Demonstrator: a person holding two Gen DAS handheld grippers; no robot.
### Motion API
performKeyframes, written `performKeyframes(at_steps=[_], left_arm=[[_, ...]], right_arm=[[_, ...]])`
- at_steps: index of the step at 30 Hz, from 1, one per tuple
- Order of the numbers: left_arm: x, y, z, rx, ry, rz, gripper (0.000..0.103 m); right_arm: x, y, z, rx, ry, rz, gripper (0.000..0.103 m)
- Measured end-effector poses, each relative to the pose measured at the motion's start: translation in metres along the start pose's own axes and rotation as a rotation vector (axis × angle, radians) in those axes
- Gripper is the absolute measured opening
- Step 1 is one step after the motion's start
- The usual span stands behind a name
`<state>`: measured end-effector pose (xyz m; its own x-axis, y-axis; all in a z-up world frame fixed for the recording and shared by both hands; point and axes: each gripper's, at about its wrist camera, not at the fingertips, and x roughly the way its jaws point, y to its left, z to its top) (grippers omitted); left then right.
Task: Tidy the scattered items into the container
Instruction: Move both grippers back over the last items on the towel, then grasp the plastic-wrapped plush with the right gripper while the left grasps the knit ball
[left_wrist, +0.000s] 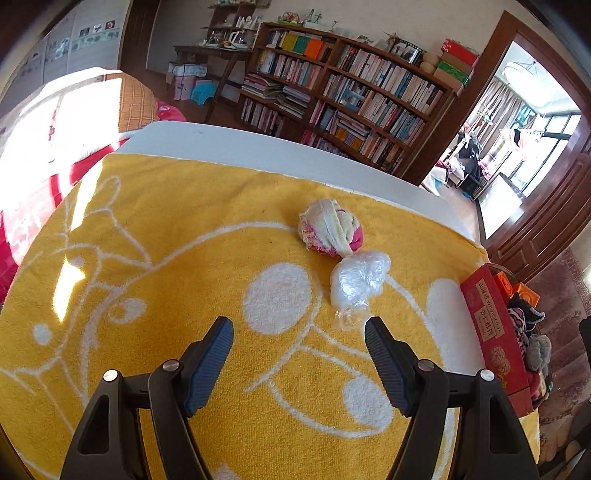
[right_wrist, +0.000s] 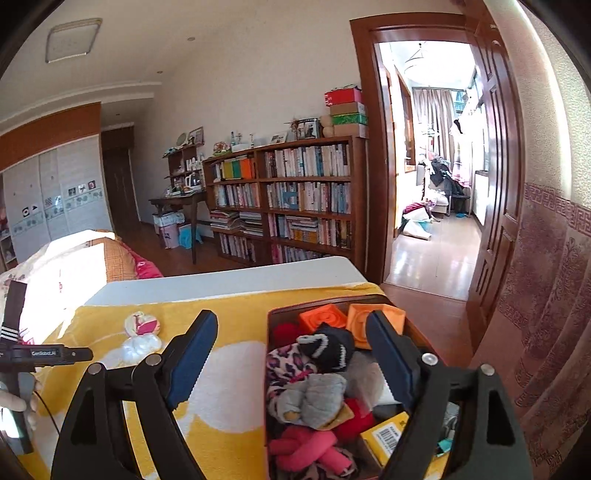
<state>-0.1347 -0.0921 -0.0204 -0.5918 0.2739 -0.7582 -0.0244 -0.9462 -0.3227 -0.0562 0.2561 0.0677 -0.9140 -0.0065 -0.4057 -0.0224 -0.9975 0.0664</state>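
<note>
While the right gripper (right_wrist: 291, 341) hovers wide and empty above the box (right_wrist: 271, 369), the left gripper (left_wrist: 299, 334), jaws wide, is nearer; the bag (left_wrist: 356, 282) lies at one o'clock, sock (left_wrist: 330, 232) beyond.

On the towel (left_wrist: 166, 236), a sock ball (left_wrist: 330, 232) lies just behind a plastic bag (left_wrist: 356, 282), the two touching. The box (right_wrist: 271, 369) sits at the towel's right edge, with socks (right_wrist: 310, 391) and blocks (right_wrist: 321, 319) inside.
</note>
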Motion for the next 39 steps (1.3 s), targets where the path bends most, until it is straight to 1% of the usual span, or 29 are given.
performKeyframes(at_steps=[3, 5, 7, 10, 14, 20, 23, 28, 32, 37, 38, 39], left_arm=[[-0.004, 0.003, 0.004, -0.011, -0.007, -0.005, 0.075], [-0.007, 0.007, 0.006, -0.026, -0.012, -0.013, 0.075], [-0.011, 0.011, 0.008, -0.038, -0.017, -0.013, 0.075], [-0.015, 0.016, 0.011, -0.035, -0.016, -0.015, 0.075], [-0.018, 0.028, 0.016, -0.032, -0.009, -0.001, 0.075], [-0.013, 0.04, 0.028, -0.042, 0.013, 0.007, 0.075], [-0.008, 0.037, 0.035, -0.017, 0.021, 0.018, 0.075], [0.007, 0.03, 0.047, 0.018, 0.047, 0.033, 0.075], [0.021, 0.025, 0.057, 0.037, 0.064, 0.039, 0.075], [0.037, 0.022, 0.065, 0.038, 0.082, 0.036, 0.075], [0.041, 0.022, 0.066, 0.036, 0.088, 0.036, 0.075], [0.045, 0.022, 0.067, 0.035, 0.094, 0.035, 0.075]], right_arm=[[0.025, 0.044, -0.003, -0.055, 0.096, 0.159, 0.087], [0.048, 0.075, -0.014, -0.093, 0.18, 0.248, 0.087], [0.071, 0.1, -0.025, -0.125, 0.261, 0.297, 0.087], [0.104, 0.124, -0.042, -0.126, 0.367, 0.343, 0.087], [0.132, 0.141, -0.055, -0.145, 0.428, 0.349, 0.087], [0.156, 0.162, -0.059, -0.201, 0.461, 0.354, 0.087], [0.167, 0.167, -0.06, -0.217, 0.468, 0.355, 0.087], [0.186, 0.17, -0.06, -0.207, 0.486, 0.359, 0.087], [0.199, 0.172, -0.057, -0.185, 0.499, 0.381, 0.087], [0.21, 0.179, -0.063, -0.19, 0.528, 0.418, 0.087], [0.211, 0.18, -0.065, -0.193, 0.535, 0.409, 0.081], [0.212, 0.179, -0.065, -0.192, 0.539, 0.398, 0.072]])
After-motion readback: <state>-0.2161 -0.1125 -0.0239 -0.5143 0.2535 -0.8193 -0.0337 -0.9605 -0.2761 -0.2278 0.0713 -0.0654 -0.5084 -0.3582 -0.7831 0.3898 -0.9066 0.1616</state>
